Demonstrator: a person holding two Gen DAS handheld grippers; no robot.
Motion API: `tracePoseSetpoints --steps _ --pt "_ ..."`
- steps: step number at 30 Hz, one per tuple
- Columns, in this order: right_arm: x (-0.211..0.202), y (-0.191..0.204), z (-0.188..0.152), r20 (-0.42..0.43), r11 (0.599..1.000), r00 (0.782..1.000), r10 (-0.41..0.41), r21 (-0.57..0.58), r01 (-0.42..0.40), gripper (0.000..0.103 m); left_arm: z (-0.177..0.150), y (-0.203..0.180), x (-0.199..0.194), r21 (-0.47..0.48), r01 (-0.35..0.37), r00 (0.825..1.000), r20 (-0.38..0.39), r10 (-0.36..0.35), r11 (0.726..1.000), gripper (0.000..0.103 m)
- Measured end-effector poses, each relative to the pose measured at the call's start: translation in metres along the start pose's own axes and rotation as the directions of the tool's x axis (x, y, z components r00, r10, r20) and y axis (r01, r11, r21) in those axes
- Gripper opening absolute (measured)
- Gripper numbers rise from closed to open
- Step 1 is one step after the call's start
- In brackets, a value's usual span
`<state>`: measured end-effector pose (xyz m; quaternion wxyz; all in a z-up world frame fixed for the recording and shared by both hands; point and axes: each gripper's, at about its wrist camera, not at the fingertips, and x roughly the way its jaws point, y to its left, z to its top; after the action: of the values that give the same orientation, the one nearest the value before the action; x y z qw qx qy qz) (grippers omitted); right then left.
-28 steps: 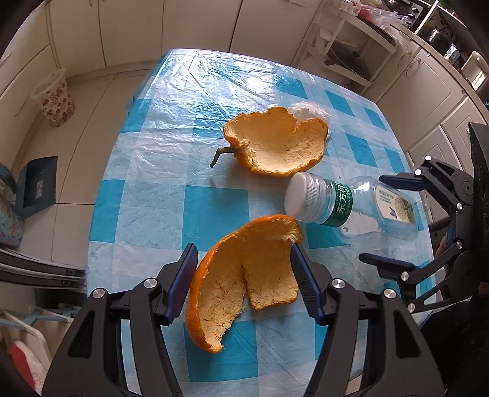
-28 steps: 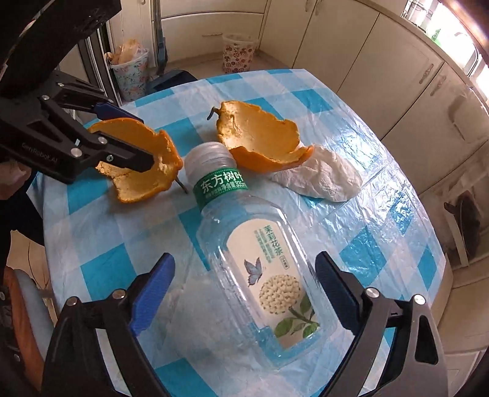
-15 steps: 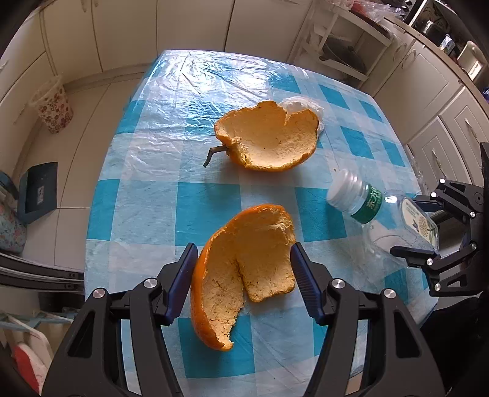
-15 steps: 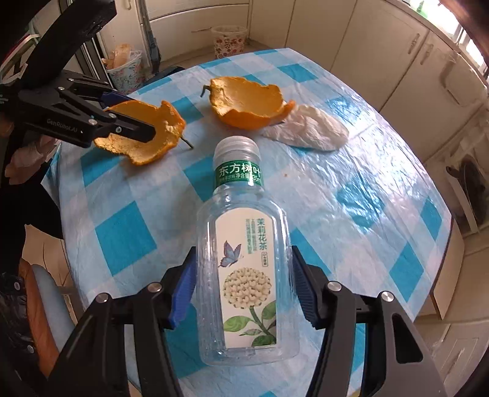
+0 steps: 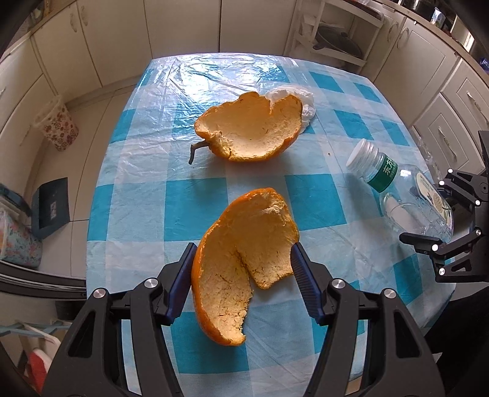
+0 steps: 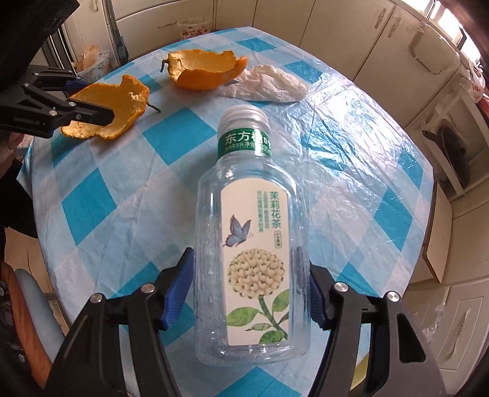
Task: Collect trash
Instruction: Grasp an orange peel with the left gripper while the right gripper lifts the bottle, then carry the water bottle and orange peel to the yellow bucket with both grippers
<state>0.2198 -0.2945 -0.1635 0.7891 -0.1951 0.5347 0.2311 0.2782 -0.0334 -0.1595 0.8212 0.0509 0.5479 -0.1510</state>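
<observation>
My left gripper (image 5: 241,268) is shut on a large piece of orange peel (image 5: 244,250), held over the near part of the blue-checked table (image 5: 146,189). My right gripper (image 6: 249,281) is shut on a clear empty plastic bottle (image 6: 253,244) with a white cap and green neck label, lifted off the table. The bottle also shows in the left wrist view (image 5: 400,195), and the held peel shows in the right wrist view (image 6: 107,110). A second, cup-shaped orange peel (image 5: 253,131) with a stem lies at mid table. A crumpled white tissue (image 6: 269,85) lies beside it.
A patterned waste basket (image 5: 56,125) stands on the floor left of the table. A dark dustpan (image 5: 50,206) lies on the floor nearer to me. White cabinets (image 5: 183,27) line the walls. A white shelf unit (image 5: 333,39) stands beyond the table.
My right gripper closed on the bottle and lifted it toward the table's right edge. My left gripper stayed shut on its peel, hardly moving.
</observation>
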Motion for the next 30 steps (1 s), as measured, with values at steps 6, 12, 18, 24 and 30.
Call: tracePoseSetpoints --steps 6,12,18,24,30 --pt "-0.002 -0.008 -0.004 0.033 0.995 0.998 0.048 0.087 -0.050 0.055 -0.003 -0.005 -0.001 0.041 -0.052 0.999 0.004 0.052 0.998 0.008" --pt "-0.028 -0.037 -0.016 0.130 0.961 0.985 0.110 0.240 -0.139 0.055 0.003 -0.031 -0.031 0.080 0.051 0.993 0.102 -0.059 0.995 0.005" --pt "-0.061 -0.070 -0.041 0.223 0.918 0.971 0.090 0.360 -0.167 0.055 0.009 -0.070 -0.050 0.109 0.190 0.966 0.159 -0.206 0.976 0.005" --pt "-0.075 -0.112 -0.086 0.227 0.863 0.974 0.000 0.492 -0.114 0.055 0.012 -0.121 -0.054 0.133 0.278 0.941 0.160 -0.297 0.951 0.005" --pt "-0.069 -0.167 -0.153 0.146 0.738 0.987 -0.072 0.673 -0.046 0.055 0.017 -0.192 -0.049 0.199 0.332 0.924 0.129 -0.361 0.922 0.005"
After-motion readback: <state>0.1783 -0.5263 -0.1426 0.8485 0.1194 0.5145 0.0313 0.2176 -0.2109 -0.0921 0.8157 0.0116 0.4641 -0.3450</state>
